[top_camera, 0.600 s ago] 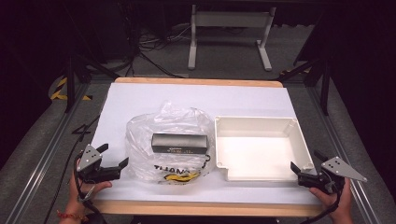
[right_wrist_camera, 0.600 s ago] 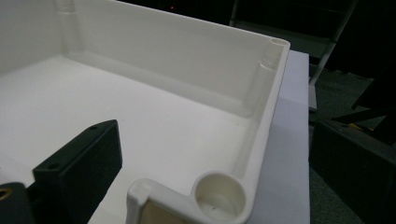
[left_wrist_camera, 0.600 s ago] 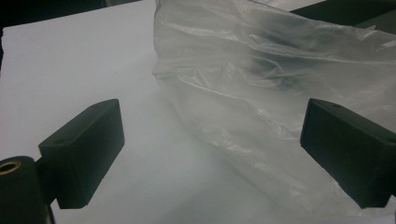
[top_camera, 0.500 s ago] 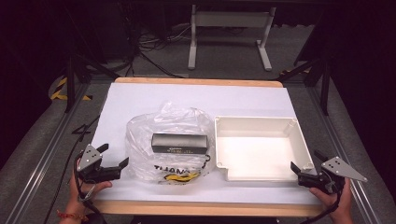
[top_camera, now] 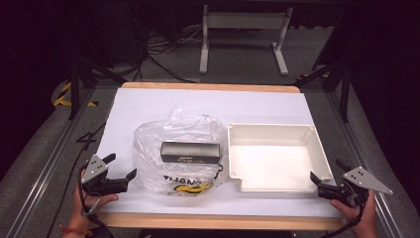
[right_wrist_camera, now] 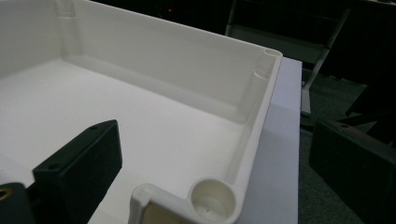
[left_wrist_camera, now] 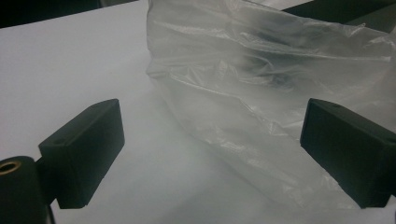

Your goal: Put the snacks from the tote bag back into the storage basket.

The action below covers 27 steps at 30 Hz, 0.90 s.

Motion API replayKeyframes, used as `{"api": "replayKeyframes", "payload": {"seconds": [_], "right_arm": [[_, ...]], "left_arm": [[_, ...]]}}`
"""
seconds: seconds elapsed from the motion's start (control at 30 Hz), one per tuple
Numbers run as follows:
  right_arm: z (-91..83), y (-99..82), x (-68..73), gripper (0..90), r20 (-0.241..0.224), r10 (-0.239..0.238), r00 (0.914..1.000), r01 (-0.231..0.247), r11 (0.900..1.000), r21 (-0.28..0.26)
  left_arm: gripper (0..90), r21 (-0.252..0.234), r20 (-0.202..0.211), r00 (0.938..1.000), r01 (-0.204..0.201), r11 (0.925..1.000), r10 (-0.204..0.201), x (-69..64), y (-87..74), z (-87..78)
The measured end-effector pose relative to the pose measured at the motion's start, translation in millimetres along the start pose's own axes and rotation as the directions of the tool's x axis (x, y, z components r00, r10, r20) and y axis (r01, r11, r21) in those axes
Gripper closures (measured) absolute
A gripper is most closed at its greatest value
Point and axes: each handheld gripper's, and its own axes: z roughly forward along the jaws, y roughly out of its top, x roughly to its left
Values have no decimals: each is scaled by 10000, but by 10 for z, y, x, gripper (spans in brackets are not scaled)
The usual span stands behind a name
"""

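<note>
A clear plastic bag point(top_camera: 185, 136) with yellow and black print lies in the middle of the white table sheet point(top_camera: 163, 106). A dark oblong box point(top_camera: 190, 152) is inside it or on it; I cannot tell which. To its right stands an empty white tray point(top_camera: 270, 127). My left gripper point(top_camera: 121, 166) is open near the front left, just left of the bag. In the left gripper view the bag point(left_wrist_camera: 280, 93) lies ahead of the wide-apart left gripper point(left_wrist_camera: 215, 154). My right gripper point(top_camera: 327, 169) is open at the tray's front right corner point(right_wrist_camera: 210, 200), which sits between its jaws.
The table's wooden front edge point(top_camera: 218, 220) runs just behind both hands. A metal stand point(top_camera: 242, 22) and cables lie on the dark floor beyond the far edge. Black frame rails flank the table on both sides.
</note>
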Motion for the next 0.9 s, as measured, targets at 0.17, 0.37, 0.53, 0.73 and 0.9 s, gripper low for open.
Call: {"api": "replayKeyframes", "payload": {"seconds": [0.17,0.37,0.53,0.73,0.9], "right_arm": [[-25,28,-3,36,-11,-65,10000,65,10000,0],[-58,87,1,47,-59,-125,9999,124,9999,-57],[-73,135,31,55,-137,-242,9996,239,9996,-162],[-104,196,46,64,-182,-294,9994,289,9991,-304],[-103,248,60,67,-235,-317,9992,310,9990,-319]], "left_arm": [[71,10,17,10000,-17,10000,17,0,3,7],[71,45,53,10000,47,10000,-47,1,0,15],[71,39,70,10000,57,10000,-57,1,-1,15],[70,17,70,9999,73,10000,-73,4,-2,12],[71,-6,48,10000,71,10000,-71,1,-3,9]]}}
